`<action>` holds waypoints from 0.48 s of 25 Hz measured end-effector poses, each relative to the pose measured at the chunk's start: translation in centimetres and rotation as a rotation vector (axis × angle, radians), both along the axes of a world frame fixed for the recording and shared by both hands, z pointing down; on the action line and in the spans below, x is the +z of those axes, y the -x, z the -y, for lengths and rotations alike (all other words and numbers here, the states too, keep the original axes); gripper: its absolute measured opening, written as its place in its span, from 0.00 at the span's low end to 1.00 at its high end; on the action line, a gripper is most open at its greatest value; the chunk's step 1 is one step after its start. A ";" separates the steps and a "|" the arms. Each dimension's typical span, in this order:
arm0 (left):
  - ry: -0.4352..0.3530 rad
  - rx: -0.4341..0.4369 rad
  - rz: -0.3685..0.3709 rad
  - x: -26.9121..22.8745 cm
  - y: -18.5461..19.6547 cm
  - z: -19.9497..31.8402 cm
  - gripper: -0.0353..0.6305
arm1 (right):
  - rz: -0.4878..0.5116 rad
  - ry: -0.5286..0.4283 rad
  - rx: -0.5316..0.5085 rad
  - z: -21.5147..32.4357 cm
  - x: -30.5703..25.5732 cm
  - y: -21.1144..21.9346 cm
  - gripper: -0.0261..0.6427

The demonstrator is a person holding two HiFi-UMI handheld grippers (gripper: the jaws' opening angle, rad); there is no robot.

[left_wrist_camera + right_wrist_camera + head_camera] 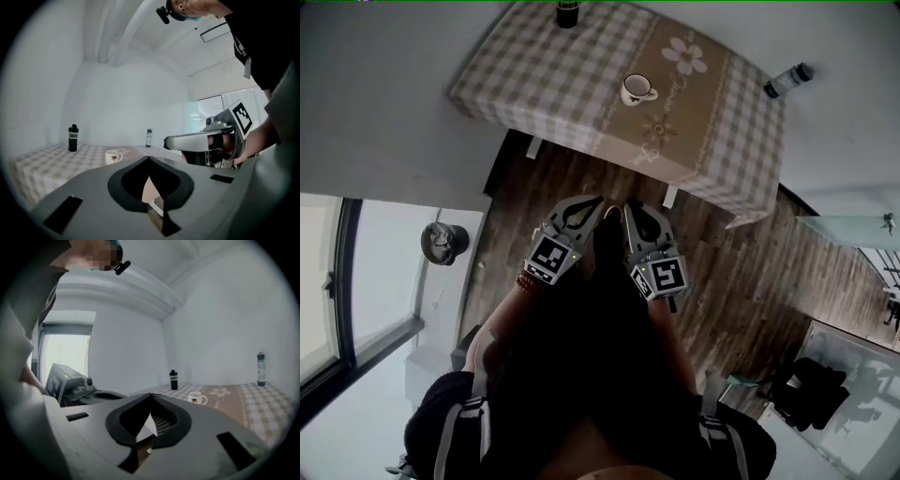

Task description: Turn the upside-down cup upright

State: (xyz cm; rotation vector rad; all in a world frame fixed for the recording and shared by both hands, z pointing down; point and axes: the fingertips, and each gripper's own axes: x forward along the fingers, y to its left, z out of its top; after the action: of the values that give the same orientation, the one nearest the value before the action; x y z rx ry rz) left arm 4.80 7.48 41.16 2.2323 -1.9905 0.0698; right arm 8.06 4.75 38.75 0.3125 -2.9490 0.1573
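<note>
A white cup (637,89) with a red leaf print stands mouth-up on the checked tablecloth (544,75), its handle to the right. It also shows far off as the cup (112,156) in the left gripper view and the cup (197,398) in the right gripper view. My left gripper (598,200) and right gripper (630,204) hang side by side over the wood floor, short of the table's near edge. Both are shut with nothing between their jaws. The left gripper (149,158) and right gripper (151,395) point roughly level toward the table.
A black bottle (567,11) stands at the table's far edge. A clear bottle (787,80) sits at the right corner. A window and a low ledge lie to the left. A glass table (853,244) and a dark bag (806,389) are on the right.
</note>
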 end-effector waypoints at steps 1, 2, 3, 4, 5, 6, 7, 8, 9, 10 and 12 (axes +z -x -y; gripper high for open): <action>0.003 -0.004 0.002 0.2 0.6 0.9 0.06 | -0.007 -0.001 -0.009 0.9 0.6 0.7 0.04; 0.006 -0.010 0.002 0.5 1.4 1.9 0.06 | -0.012 -0.001 -0.019 1.9 1.1 1.4 0.04; 0.008 -0.018 0.002 0.8 2.1 3.0 0.06 | -0.011 0.001 -0.028 3.1 1.6 2.2 0.04; 0.011 -0.025 0.002 1.2 2.9 4.1 0.06 | -0.003 0.003 -0.036 4.5 1.8 3.1 0.04; 0.014 -0.026 0.003 1.5 3.5 5.2 0.06 | 0.010 0.004 -0.042 5.9 1.8 3.8 0.04; 0.020 -0.020 0.007 1.9 4.0 6.4 0.09 | 0.024 0.005 -0.047 7.3 1.7 4.4 0.04; 0.028 -0.009 0.014 2.2 4.3 7.7 0.14 | 0.037 0.005 -0.050 8.8 1.6 4.8 0.04; 0.038 0.004 0.025 2.4 4.6 9.0 0.18 | 0.047 0.005 -0.051 10.3 1.4 5.2 0.04; 0.051 0.012 0.040 2.6 5.0 10.5 0.20 | 0.051 0.006 -0.051 11.9 1.3 5.6 0.04; 0.067 0.016 0.056 2.7 5.7 12.0 0.20 | 0.051 0.007 -0.054 13.4 1.3 6.0 0.04; 0.105 0.009 0.091 3.1 7.4 14.7 0.20 | 0.042 0.006 -0.084 16.0 1.3 7.1 0.04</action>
State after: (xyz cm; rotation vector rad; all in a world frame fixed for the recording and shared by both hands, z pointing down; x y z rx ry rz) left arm -2.59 -7.27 44.26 2.2096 -1.9723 0.2754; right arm 0.94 -11.28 40.05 0.1869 -2.9964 0.1639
